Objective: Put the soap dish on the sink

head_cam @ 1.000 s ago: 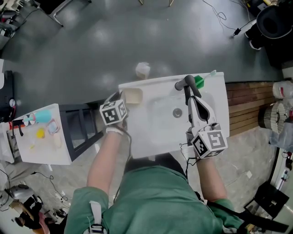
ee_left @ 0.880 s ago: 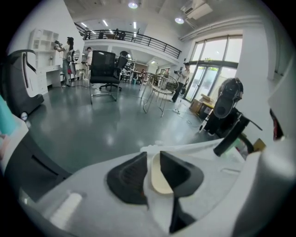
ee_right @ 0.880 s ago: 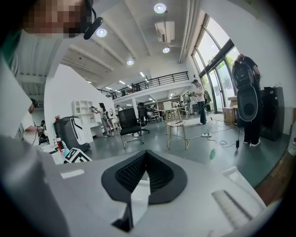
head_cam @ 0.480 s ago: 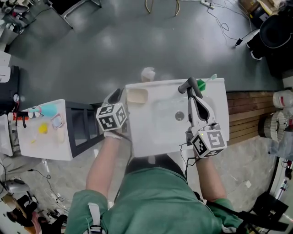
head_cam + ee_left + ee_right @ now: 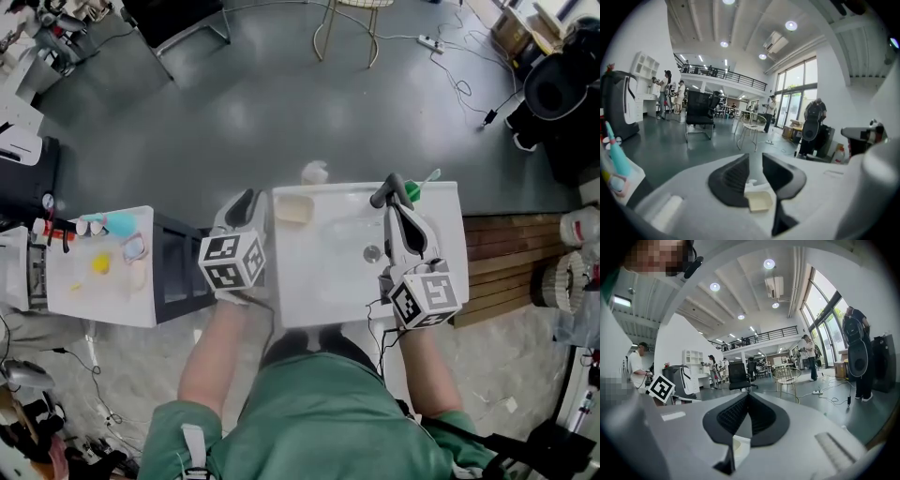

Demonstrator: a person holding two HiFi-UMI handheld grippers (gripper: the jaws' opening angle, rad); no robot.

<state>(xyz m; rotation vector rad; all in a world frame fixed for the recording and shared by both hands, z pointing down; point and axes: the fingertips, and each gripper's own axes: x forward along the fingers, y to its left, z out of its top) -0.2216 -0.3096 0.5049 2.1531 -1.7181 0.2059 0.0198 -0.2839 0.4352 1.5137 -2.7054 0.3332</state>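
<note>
Hovering left gripper, jaws narrowly apart, nothing between | cream rectangular soap dish just right of its tips, on white rectangular sink | right gripper jaws together, empty.

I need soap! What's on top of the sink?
A cream soap dish on its far left corner, a grey tap, a green thing. The right gripper hides part of the basin.

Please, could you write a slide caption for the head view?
Soap dish lies on the sink rim, left hand-held gripper beside it, right hand-held gripper near the faucet.
</note>
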